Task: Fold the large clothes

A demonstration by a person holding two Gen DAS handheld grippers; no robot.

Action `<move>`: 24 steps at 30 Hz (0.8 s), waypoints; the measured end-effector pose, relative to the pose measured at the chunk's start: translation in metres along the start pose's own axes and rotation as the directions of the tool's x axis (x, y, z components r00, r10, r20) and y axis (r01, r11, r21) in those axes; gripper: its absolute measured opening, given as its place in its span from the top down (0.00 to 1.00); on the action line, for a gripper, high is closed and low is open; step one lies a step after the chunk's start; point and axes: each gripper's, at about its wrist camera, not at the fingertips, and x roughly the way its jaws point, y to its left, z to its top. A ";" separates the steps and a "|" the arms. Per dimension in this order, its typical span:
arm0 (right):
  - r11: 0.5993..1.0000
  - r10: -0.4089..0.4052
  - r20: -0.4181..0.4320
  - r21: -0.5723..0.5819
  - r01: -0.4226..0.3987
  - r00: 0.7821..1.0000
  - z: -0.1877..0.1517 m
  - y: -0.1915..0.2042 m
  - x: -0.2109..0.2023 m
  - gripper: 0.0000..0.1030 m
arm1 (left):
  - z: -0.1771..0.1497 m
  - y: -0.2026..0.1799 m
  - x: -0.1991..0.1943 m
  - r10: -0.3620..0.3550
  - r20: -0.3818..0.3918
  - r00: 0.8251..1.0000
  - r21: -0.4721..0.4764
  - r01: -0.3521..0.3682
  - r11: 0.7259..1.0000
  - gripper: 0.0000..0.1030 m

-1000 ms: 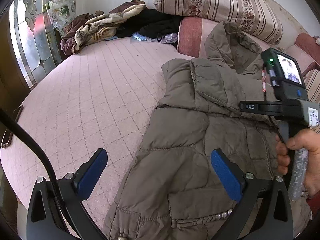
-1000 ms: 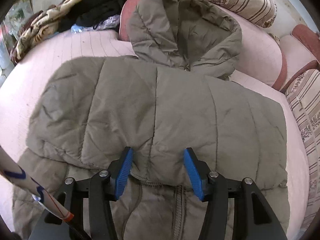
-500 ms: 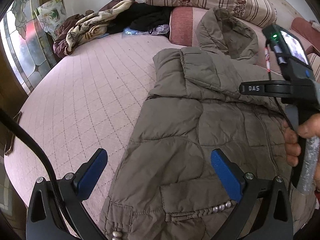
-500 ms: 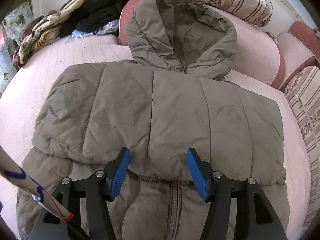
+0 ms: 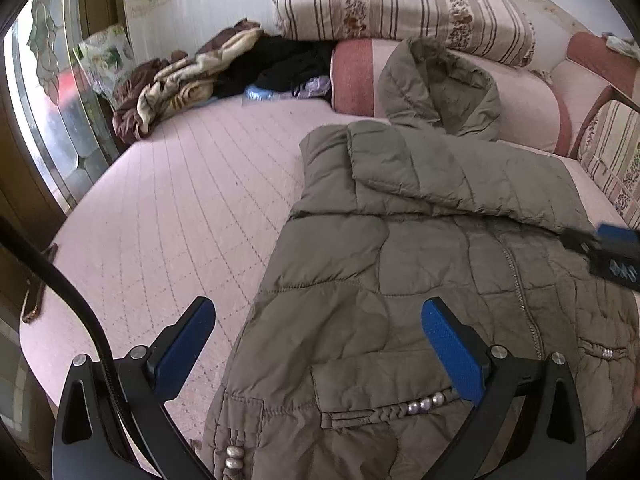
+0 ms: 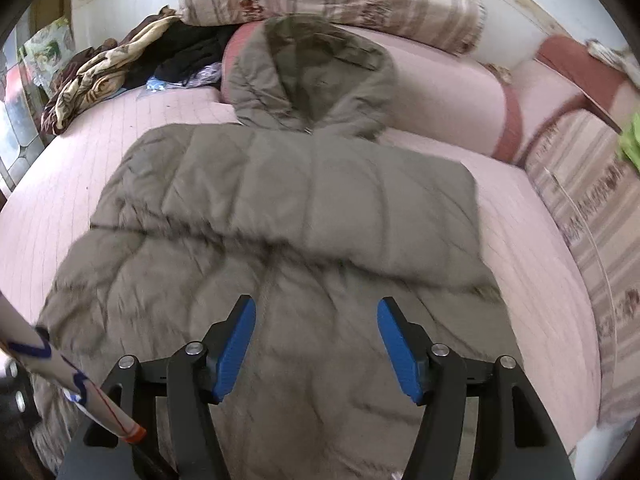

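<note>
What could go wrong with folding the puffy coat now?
1. The coat is thick and puffy, so the sleeves folded across its chest might spring back open, since neither the left gripper nor the right gripper holds them.
2. The hood lies up on the pink pillow, so it may flop loose and spoil a neat fold.
3. The beads by the pocket could snag a gripper.

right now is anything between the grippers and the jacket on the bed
Nothing visible is. The left gripper and the right gripper are both open above the olive puffer jacket, with bare quilted fabric below. The clothes pile lies apart, at the far edge of the bed.
</note>
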 end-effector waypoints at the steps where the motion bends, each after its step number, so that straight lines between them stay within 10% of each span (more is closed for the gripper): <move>1: 1.000 -0.007 -0.007 0.010 0.007 1.000 -0.009 -0.008 -0.004 0.34 | -0.001 -0.002 -0.003 0.002 0.010 1.000 0.006 -0.002 1.000 0.00; 24: 0.960 -0.119 -0.081 0.244 0.135 0.990 -0.131 -0.163 -0.042 0.30 | -0.057 0.007 -0.032 0.111 -0.043 0.993 -0.053 -0.113 0.992 0.00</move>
